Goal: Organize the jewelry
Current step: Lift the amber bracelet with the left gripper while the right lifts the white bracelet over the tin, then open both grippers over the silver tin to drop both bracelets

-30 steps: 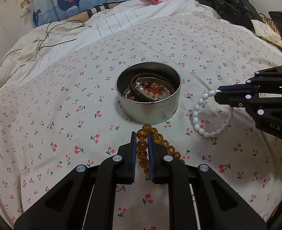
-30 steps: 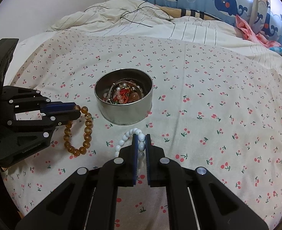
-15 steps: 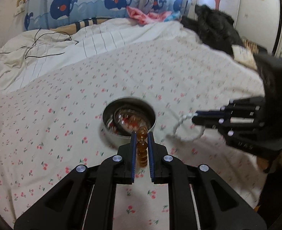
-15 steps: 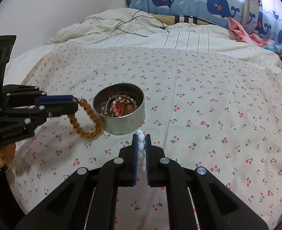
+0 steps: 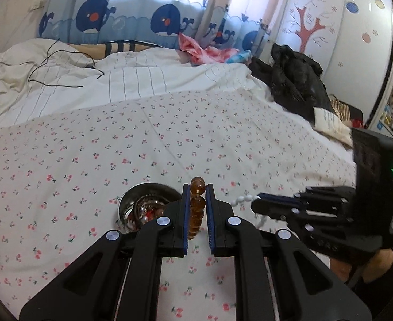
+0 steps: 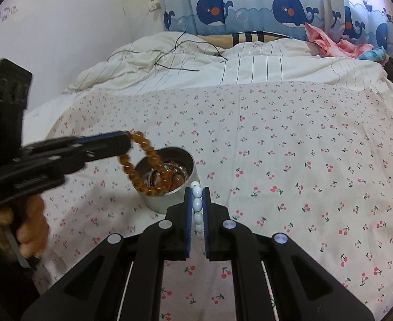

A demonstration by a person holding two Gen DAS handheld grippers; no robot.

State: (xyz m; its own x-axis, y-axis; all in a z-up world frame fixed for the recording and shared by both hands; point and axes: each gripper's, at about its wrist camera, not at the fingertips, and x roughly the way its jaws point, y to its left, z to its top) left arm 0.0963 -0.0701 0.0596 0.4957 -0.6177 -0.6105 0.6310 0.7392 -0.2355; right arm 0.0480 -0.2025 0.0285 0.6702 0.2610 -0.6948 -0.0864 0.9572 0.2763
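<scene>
A round metal tin (image 6: pixel 169 200) holding several pieces of jewelry stands on the cherry-print bedsheet; it also shows in the left wrist view (image 5: pixel 132 200). My left gripper (image 5: pixel 197 190) is shut on an amber bead bracelet (image 5: pixel 196 208), which hangs over the tin in the right wrist view (image 6: pixel 143 171). My right gripper (image 6: pixel 197 191) is shut on a white bead bracelet (image 6: pixel 197 206), held above the sheet just right of the tin. The right gripper (image 5: pixel 255 203) also shows in the left wrist view with white beads (image 5: pixel 243 199) at its tip.
The bed carries a striped duvet (image 5: pixel 116 80) with a black cable (image 5: pixel 62 64) on it at the back. Black clothing (image 5: pixel 295 80) and pink cloth (image 5: pixel 204 52) lie at the far right. A whale-print curtain (image 6: pixel 250 8) hangs behind.
Both grippers have lifted their bracelets off the sheet and risen well above it. The amber bracelet now hangs over the tin.
</scene>
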